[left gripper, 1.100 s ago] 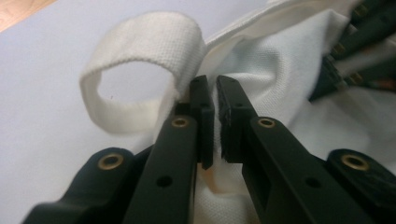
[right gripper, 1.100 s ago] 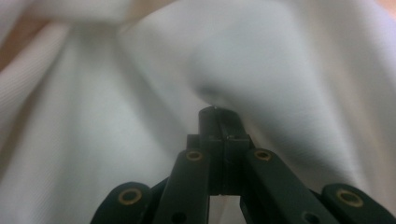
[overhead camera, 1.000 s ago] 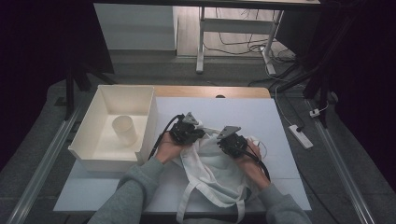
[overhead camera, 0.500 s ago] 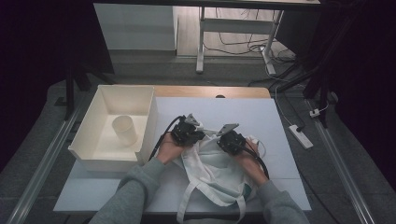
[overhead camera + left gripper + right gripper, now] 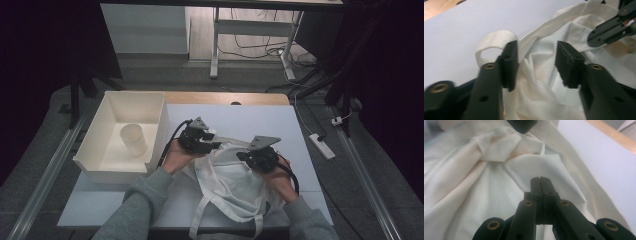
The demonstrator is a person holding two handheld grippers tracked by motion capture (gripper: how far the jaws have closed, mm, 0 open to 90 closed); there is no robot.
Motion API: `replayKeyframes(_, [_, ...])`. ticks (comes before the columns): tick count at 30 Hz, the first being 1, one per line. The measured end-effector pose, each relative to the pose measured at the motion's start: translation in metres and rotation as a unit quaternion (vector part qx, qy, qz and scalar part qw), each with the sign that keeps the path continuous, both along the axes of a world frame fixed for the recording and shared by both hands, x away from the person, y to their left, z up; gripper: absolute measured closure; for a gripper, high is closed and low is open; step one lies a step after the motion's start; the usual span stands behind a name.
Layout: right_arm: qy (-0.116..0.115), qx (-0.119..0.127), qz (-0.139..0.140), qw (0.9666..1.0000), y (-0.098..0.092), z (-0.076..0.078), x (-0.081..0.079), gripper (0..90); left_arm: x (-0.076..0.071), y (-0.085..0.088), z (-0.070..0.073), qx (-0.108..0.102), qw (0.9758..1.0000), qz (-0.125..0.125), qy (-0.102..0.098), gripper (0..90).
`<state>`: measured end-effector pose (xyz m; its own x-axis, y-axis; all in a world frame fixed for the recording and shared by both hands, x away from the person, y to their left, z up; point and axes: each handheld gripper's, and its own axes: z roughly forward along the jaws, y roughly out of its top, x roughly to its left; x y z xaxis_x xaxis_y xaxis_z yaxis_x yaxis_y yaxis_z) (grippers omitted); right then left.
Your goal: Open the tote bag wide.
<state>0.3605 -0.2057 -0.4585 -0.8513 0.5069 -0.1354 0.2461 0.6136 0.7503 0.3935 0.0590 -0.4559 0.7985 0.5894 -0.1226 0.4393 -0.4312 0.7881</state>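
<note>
Bag [image 5: 227, 182]: white cloth tote, crumpled at lower centre of the high view, on the white table [image 5: 250, 117].
Left gripper [image 5: 212, 141]: jaws have just been opening; they stand apart over the cloth, pressing on nothing.
Right gripper [image 5: 540, 180]: jaws clamped tight, a fold of the bag pinched at the tips.
Bin [image 5: 112, 167]: white, left of frame, a cup [image 5: 133, 139] inside.

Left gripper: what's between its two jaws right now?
In the left gripper view, loose cloth of the white bag lies between the open jaws of the left gripper, unpinched.
</note>
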Motion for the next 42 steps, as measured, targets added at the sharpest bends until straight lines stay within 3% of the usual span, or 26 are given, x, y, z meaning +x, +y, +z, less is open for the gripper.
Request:
replayKeyframes(3, [0.007, 0.026, -0.007, 0.9996, -0.014, 0.003, -0.005, 73.1, -0.008, 0.003, 0.009, -0.001, 1.0, -0.005, 0.001, 44.3])
replayKeyframes(6, [0.015, 0.053, -0.025, 0.9982, -0.029, 0.002, -0.007, 63.8, -0.016, 0.006, 0.017, -0.002, 0.9998, -0.018, 0.003, 41.7])
replayKeyframes(13, [0.007, 0.087, -0.06, 0.9944, -0.057, 0.0, -0.019, 50.2, -0.041, 0.017, 0.033, 0.005, 0.9994, -0.032, -0.011, 40.4])
replayKeyframes(20, [-0.005, 0.101, -0.072, 0.9922, -0.073, 0.0, -0.03, 46.6, -0.059, 0.035, 0.047, -0.006, 0.9995, -0.025, -0.021, 39.5])
replayKeyframes(29, [-0.019, 0.097, -0.069, 0.9927, -0.078, 0.003, -0.032, 45.4, -0.075, 0.061, 0.063, -0.015, 0.9989, 0.0, -0.045, 38.9])
replayKeyframes(35, [-0.024, 0.091, -0.068, 0.9932, -0.078, 0.004, -0.033, 44.6, -0.079, 0.079, 0.073, -0.019, 0.9981, 0.018, -0.055, 38.5])
replayKeyframes(42, [-0.025, 0.084, -0.067, 0.9939, -0.077, 0.003, -0.033, 44.6, -0.077, 0.1, 0.074, -0.021, 0.9975, 0.04, -0.054, 37.9])
